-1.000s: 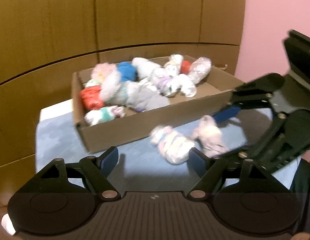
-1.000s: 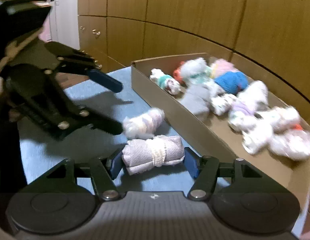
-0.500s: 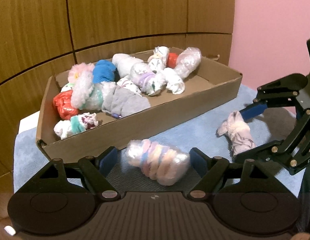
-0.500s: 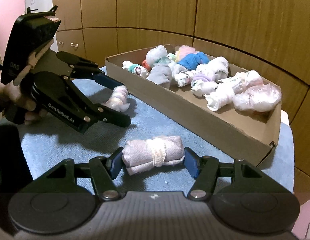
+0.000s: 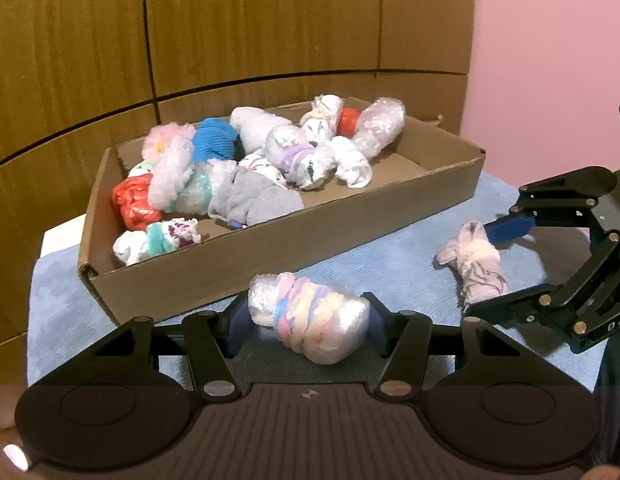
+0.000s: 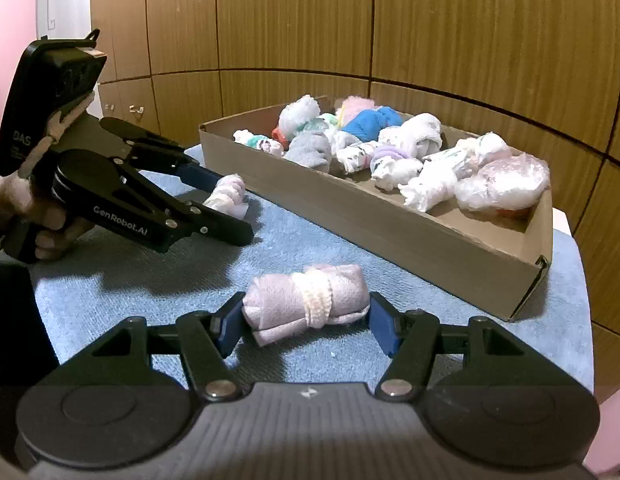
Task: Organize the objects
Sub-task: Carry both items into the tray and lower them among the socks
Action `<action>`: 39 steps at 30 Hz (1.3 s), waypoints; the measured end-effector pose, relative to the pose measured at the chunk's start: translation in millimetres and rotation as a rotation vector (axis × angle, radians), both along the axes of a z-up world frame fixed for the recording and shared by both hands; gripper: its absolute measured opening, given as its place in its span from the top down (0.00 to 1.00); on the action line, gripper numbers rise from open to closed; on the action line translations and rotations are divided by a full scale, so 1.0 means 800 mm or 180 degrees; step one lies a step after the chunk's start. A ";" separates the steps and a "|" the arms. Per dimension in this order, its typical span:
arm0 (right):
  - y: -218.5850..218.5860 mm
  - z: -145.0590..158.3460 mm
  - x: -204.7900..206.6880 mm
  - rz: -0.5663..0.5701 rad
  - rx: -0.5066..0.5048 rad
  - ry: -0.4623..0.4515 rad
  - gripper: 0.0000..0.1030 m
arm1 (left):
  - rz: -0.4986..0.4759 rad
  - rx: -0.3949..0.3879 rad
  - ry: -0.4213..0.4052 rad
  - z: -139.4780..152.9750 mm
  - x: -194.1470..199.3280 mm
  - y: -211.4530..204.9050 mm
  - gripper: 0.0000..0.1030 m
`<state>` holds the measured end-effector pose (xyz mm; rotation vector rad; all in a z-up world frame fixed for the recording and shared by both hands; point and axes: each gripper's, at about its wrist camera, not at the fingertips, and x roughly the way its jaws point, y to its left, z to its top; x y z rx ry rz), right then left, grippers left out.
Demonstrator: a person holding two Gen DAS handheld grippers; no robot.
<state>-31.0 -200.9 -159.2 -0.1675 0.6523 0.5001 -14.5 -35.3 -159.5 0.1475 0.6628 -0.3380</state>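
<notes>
My left gripper (image 5: 306,320) is shut on a pastel striped sock roll in clear wrap (image 5: 308,316), just off the blue cloth. It also shows in the right wrist view (image 6: 226,192). My right gripper (image 6: 306,320) is shut on a pale lilac rolled sock pair (image 6: 306,304) low over the cloth. That roll shows in the left wrist view (image 5: 474,260) between the right gripper's fingers (image 5: 506,228). A cardboard box (image 5: 270,256) holds several rolled socks and wrapped bundles beyond both grippers.
The box (image 6: 430,240) lies on a blue cloth (image 6: 130,292) over a small table. Wooden wall panels (image 5: 230,40) stand right behind it, with a pink wall (image 5: 550,60) to the right. A door with cabinet handles (image 6: 130,110) is at the far left.
Both grippers closed in on their rolls and shut on them. The left gripper moved in over the striped roll. Both views have steadied and pulled back from the box.
</notes>
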 end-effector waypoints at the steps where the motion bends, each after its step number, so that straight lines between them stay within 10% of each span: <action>1: -0.001 0.000 0.001 -0.0003 0.0007 -0.0002 0.42 | 0.0031 0.0010 0.0004 0.000 -0.001 -0.001 0.39; 22: -0.013 0.005 -0.021 -0.0221 0.0136 -0.0079 0.45 | 0.0161 0.0299 -0.0063 0.035 -0.044 -0.036 0.39; 39: -0.134 0.066 -0.041 -0.0694 0.0082 -0.0330 0.45 | 0.0049 0.0401 -0.0139 0.092 -0.036 -0.030 0.39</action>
